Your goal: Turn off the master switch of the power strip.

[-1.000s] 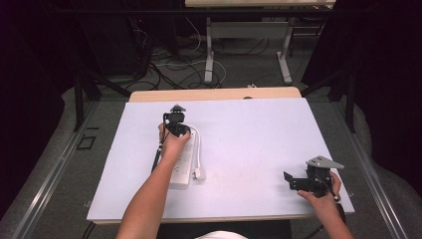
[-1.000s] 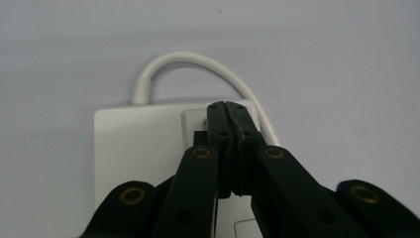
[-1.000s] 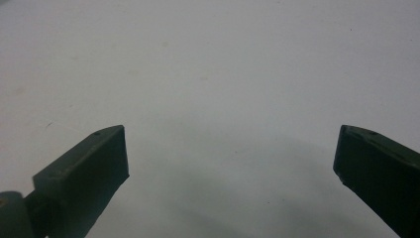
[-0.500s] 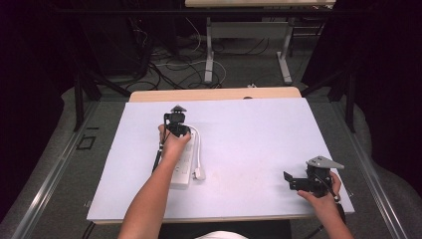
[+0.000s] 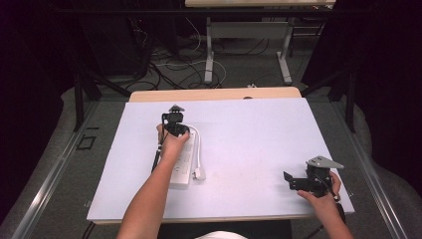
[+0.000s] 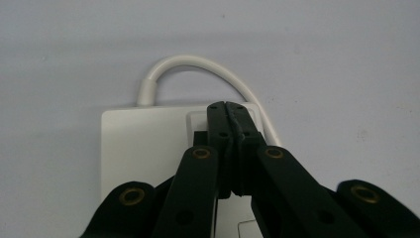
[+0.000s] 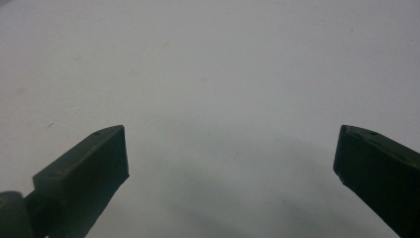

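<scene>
High view: left hand (image 5: 172,144) atop power strip (image 5: 182,164)

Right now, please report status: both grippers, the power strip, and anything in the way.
Left gripper shut, tips over the power strip near its cable end. Right gripper open, holding nothing, near table edge. White cable loops beside the strip.

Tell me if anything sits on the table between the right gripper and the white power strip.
Nothing visible does. The right gripper is open near the table's right front corner, and only bare white surface lies between it and the power strip. The left gripper is shut over the strip's far end, beside its cord.
</scene>
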A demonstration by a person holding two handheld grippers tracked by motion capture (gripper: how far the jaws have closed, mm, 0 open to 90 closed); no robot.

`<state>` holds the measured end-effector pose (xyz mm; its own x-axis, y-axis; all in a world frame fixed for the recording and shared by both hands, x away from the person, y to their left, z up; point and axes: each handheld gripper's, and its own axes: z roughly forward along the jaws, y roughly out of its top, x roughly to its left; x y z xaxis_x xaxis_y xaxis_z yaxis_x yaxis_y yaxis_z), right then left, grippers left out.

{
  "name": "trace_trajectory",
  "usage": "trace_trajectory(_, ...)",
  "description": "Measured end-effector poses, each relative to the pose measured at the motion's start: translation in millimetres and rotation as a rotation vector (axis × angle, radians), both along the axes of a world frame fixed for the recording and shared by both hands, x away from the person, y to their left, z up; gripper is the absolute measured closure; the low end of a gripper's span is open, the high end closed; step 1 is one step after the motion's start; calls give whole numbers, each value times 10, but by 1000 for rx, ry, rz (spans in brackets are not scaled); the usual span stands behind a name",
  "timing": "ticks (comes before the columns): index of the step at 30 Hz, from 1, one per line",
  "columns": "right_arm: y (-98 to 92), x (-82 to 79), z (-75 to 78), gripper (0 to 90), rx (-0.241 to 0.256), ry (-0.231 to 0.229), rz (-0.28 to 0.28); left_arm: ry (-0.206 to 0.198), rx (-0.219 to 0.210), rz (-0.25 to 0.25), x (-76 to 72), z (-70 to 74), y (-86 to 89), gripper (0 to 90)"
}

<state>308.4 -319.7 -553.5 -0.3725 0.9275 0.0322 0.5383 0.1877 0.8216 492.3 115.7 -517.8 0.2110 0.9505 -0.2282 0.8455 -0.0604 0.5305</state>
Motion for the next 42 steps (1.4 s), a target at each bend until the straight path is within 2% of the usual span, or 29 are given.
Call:
trace_trajectory(17, 3, -2, 4, 1, 1, 0, -1, 7, 3, 1, 5, 8, 38, 896)
trace_trajectory(22, 4, -3, 6, 1, -3, 1, -1, -1, -7, 6, -5, 25, 33, 864)
trace_trajectory(31, 4, -1, 4, 1, 0, 0, 1, -15, -16, -18, -26, 68, 37, 787)
trace_trajectory(35, 5, -2, 6, 1, 3, 0, -2, -29, -40, -11, -40, 98, 39, 728)
trace_trajectory(42, 4, -5, 9, 1, -3, 1, -3, -58, -53, -26, -67, 157, 57, 661)
